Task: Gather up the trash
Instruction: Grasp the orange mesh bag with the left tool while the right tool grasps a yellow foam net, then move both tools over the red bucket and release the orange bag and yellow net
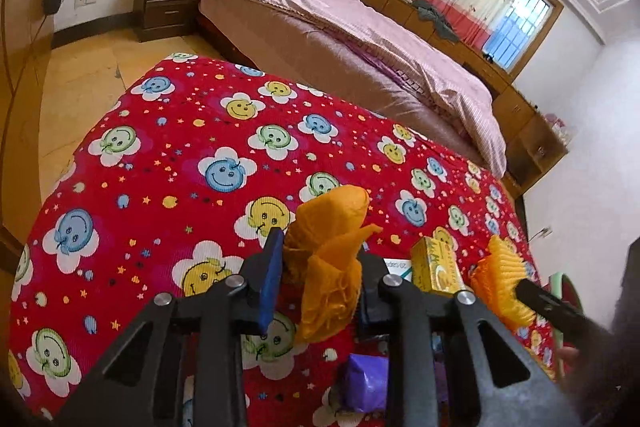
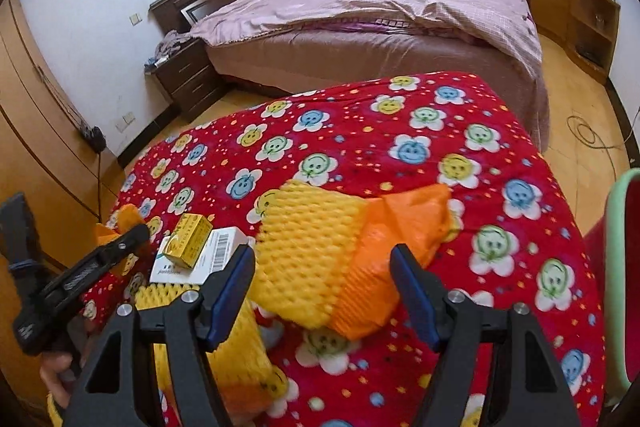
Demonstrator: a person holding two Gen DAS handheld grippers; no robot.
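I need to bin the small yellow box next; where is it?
In the right wrist view the small yellow box lies left of centre on a white carton, on the red quilt, beside the yellow foam net.

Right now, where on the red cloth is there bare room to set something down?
Free: the far half of the red smiley cloth, toward the pink bed, and its right side beside the green-rimmed bin. Crowded: the near edge, with the yellow foam net, orange bag, yellow box, white carton and both grippers.
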